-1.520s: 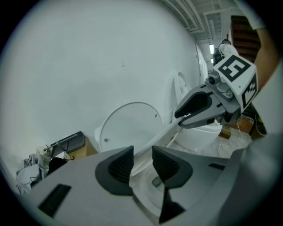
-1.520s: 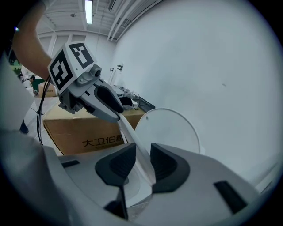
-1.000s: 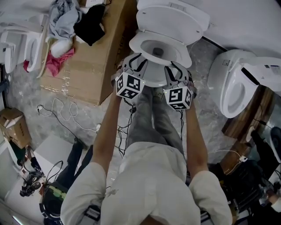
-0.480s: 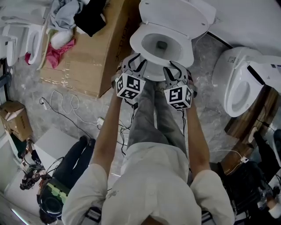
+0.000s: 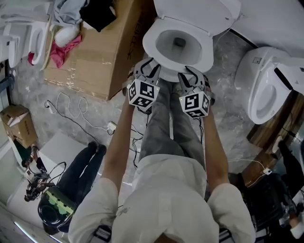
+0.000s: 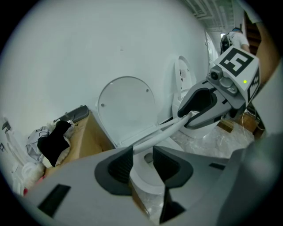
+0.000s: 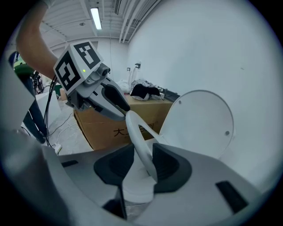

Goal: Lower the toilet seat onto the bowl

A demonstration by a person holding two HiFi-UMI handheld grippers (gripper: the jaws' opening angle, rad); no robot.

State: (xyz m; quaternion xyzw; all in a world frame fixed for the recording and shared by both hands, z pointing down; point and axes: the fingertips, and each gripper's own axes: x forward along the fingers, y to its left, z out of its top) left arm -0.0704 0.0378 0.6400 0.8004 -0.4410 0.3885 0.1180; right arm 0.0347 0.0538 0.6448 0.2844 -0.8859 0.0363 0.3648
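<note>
The white toilet seat [image 5: 151, 43] lies low over the bowl [image 5: 178, 43], with the lid [image 5: 199, 12] raised behind it. Both grippers are at the seat's front rim. My left gripper [image 5: 148, 65] has the seat [image 6: 154, 132] at its fingertips, with a gap showing between the pads. My right gripper [image 5: 192, 71] has the thin seat rim [image 7: 138, 132] running slantwise between its pads, and its jaws are opening. The left gripper view shows the right gripper [image 6: 189, 115] on the rim and the lid [image 6: 126, 106]. The right gripper view shows the left gripper [image 7: 124, 110].
A cardboard box [image 5: 95, 52] with clothes [image 5: 71, 28] on it stands left of the toilet. Another toilet [image 5: 266, 90] stands at the right and a third [image 5: 19, 38] at the far left. Cables [image 5: 71, 114] lie on the floor. The person's legs [image 5: 166, 123] stand right before the bowl.
The head view has shifted, so the toilet now sits higher in frame. Both grippers have stayed at the seat's front rim, and the seat looks flatter over the bowl.
</note>
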